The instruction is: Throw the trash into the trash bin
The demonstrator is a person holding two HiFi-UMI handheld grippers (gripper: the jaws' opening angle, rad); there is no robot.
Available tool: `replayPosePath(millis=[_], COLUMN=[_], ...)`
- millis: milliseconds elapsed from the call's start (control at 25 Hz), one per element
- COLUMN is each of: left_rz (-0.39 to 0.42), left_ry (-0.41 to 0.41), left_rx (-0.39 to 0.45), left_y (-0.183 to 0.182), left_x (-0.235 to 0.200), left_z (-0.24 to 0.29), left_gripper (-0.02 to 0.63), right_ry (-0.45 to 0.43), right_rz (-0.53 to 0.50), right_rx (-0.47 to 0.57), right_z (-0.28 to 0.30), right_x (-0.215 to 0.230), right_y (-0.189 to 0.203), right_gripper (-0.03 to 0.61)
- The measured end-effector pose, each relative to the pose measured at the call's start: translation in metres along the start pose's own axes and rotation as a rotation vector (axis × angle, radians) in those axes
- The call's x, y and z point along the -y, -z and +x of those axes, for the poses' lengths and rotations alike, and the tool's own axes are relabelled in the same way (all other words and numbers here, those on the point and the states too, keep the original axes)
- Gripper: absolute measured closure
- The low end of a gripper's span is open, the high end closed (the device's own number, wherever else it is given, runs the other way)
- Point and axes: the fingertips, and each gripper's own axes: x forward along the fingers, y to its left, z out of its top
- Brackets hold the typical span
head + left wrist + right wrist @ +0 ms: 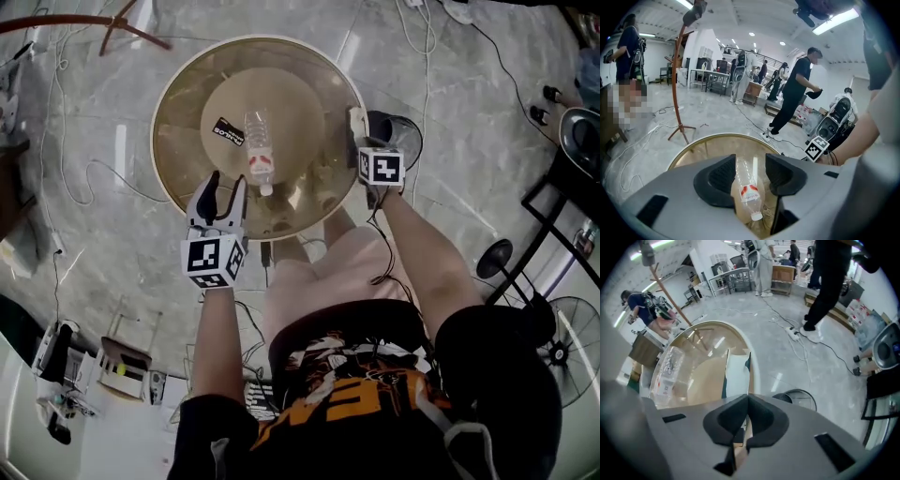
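Bin: The big round trash bin (176, 131) stands on the grey floor (469, 112). The head view looks down into it from on top. Its wall is see-through and yellow-brown.
In the bin: A clear plastic bottle (260, 150) is down inside, near the middle of the bottom. Its white cap points toward the person. A small black wrapper (228, 131) lies just beside the bottle.
Left gripper: The left gripper (228, 183) hangs over the near edge of the bin. Its jaws are wide apart and hold nothing. In the left gripper view the bottle (747, 190) shows in the gap between the jaws. It is down in the bin and the pads do not touch it.
Right gripper: The right gripper (361, 131) is at the right edge of the bin. Its jaws are squeezed tight on a flat white card (737, 373) with a dark green edge.
Card: The card sticks out past the jaws, right at the bin's rim. I cannot tell if it is over the inside or just over the edge.
Beside the bin: A dark round thing (398, 127) sits on the floor just beside the bin on the right. I cannot tell what it is.
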Motion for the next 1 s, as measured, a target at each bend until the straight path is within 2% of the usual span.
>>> replayPosePath(millis=[200, 440, 600, 640, 680, 720, 880, 1000], left_rz=[0.031, 0.101, 0.121, 0.124, 0.125, 0.122, 0.092, 0.087], left_ry=[0.048, 0.086, 0.093, 0.096, 0.099, 0.101, 0.097, 0.086], left_rx=[-0.027, -0.091, -0.143, -0.152, -0.159, -0.160, -0.134, -0.095], left_y=[-0.002, 0.009, 0.030, 0.034, 0.038, 0.040, 0.036, 0.026], left_x=[0.029, 0.063, 0.077, 0.081, 0.084, 0.087, 0.090, 0.090], left_z=[0.023, 0.051, 0.065, 0.068, 0.071, 0.073, 0.074, 0.068], left_gripper=[0.398, 0.397, 0.399, 0.399, 0.399, 0.399, 0.399, 0.399], right_ry=[0.156, 0.180, 0.183, 0.193, 0.201, 0.205, 0.179, 0.093], right_rz=[0.201, 0.330, 0.422, 0.447, 0.473, 0.494, 0.480, 0.398], right_rx=[-0.054, -0.181, -0.243, -0.250, -0.249, -0.241, -0.204, -0.113], right_z=[-0.016, 0.024, 0.068, 0.075, 0.080, 0.084, 0.081, 0.066], right_x=[0.116, 0.188, 0.219, 0.227, 0.234, 0.239, 0.236, 0.207], right_y=[0.051, 0.113, 0.143, 0.147, 0.150, 0.150, 0.143, 0.106], right_gripper=[0.565, 0.565, 0.554, 0.509, 0.406, 0.368, 0.368, 0.368])
